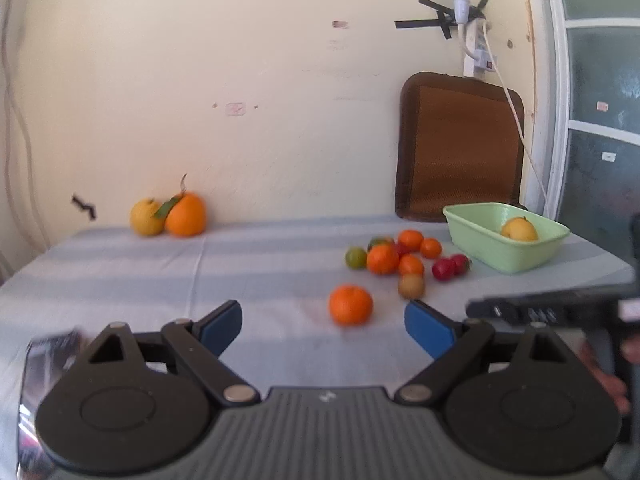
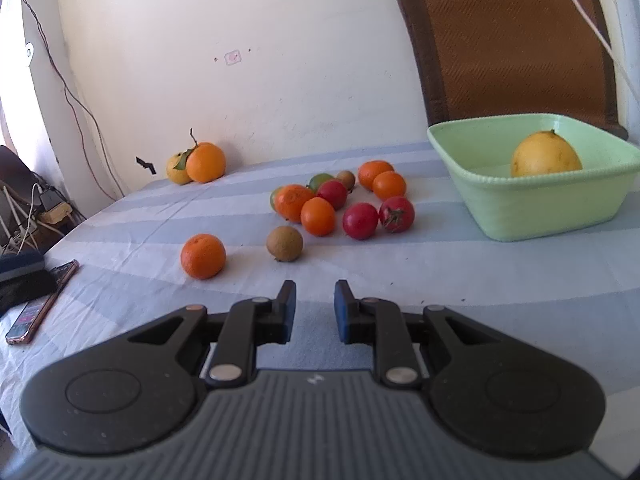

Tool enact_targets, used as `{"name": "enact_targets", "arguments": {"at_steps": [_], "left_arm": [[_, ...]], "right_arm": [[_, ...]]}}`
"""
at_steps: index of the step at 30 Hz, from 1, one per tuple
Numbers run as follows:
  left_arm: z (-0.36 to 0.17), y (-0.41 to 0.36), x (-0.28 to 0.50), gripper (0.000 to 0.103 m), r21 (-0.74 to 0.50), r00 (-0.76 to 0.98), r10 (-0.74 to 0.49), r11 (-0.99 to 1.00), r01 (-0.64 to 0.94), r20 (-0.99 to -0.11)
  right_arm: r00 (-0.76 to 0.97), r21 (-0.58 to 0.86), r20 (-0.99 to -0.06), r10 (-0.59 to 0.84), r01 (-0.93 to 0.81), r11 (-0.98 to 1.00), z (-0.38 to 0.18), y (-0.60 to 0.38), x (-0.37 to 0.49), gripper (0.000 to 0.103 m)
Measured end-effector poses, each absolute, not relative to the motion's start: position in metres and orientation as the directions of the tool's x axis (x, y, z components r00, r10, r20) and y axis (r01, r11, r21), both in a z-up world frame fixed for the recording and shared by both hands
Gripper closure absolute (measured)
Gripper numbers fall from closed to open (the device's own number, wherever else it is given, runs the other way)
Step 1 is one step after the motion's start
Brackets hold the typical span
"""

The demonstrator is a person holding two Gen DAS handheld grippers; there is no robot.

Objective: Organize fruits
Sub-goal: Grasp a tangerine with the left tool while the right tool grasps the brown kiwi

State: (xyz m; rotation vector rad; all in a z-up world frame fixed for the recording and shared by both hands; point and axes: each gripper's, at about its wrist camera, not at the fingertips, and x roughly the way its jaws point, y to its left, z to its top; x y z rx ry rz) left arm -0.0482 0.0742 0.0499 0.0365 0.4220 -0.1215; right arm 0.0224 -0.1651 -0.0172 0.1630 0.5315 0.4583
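A green tub stands at the right of the table with one yellow fruit in it. A cluster of small oranges, red fruits and a green one lies left of the tub. A lone mandarin and a brown fruit lie nearer. A large orange and a yellow fruit sit by the wall. My left gripper is wide open and empty, just short of the mandarin. My right gripper is partly open and empty, over bare cloth.
A brown chair back stands behind the tub. A phone lies at the table's left edge, with cables and a power strip beyond it. The right gripper's body shows at the right of the left wrist view.
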Motion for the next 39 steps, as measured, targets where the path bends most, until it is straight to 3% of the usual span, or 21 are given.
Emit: {"name": "enact_targets", "arguments": {"at_steps": [8,10,12,18,23,25,26,28,32,39], "left_arm": [[0.032,0.064,0.026,0.011,-0.012,0.849,-0.176,0.981,0.195,-0.498],[0.023,0.061,0.038,0.011,-0.016,0.832,-0.183,0.979,0.205,-0.523],[0.016,0.059,0.047,0.012,-0.024,0.815,-0.191,0.977,0.213,-0.547],[0.006,0.067,0.066,0.032,-0.09,0.779,-0.214,0.976,0.199,-0.59],[0.003,0.069,0.068,0.042,-0.119,0.761,-0.236,0.971,0.206,-0.604],[0.003,0.067,0.071,0.044,-0.113,0.761,-0.23,0.972,0.204,-0.606],[0.003,0.066,0.071,0.047,-0.105,0.763,-0.222,0.974,0.199,-0.607],[0.004,0.064,0.071,0.06,-0.102,0.765,-0.228,0.973,0.209,-0.603],[0.005,0.06,0.067,0.062,-0.09,0.77,-0.229,0.971,0.22,-0.596],[0.009,0.052,0.062,0.062,-0.181,0.749,-0.304,0.953,0.245,-0.589]], "right_arm": [[0.685,0.214,-0.51,0.52,-0.484,0.848,-0.009,-0.146,0.045,0.078],[0.688,0.178,-0.514,0.513,-0.499,0.848,-0.007,-0.137,0.054,0.074],[0.69,0.155,-0.514,0.509,-0.509,0.847,-0.005,-0.131,0.063,0.063],[0.658,0.155,-0.54,0.524,-0.534,0.831,-0.008,-0.122,0.087,0.062],[0.656,0.138,-0.537,0.53,-0.552,0.822,-0.009,-0.117,0.094,0.062],[0.656,0.14,-0.539,0.529,-0.55,0.823,-0.009,-0.117,0.095,0.065],[0.658,0.137,-0.537,0.528,-0.55,0.824,-0.009,-0.117,0.095,0.073],[0.656,0.151,-0.536,0.531,-0.544,0.825,-0.009,-0.12,0.092,0.072],[0.678,0.147,-0.522,0.517,-0.526,0.838,-0.009,-0.129,0.078,0.073],[0.734,0.131,-0.467,0.492,-0.493,0.86,-0.005,-0.151,0.05,0.073]]}}
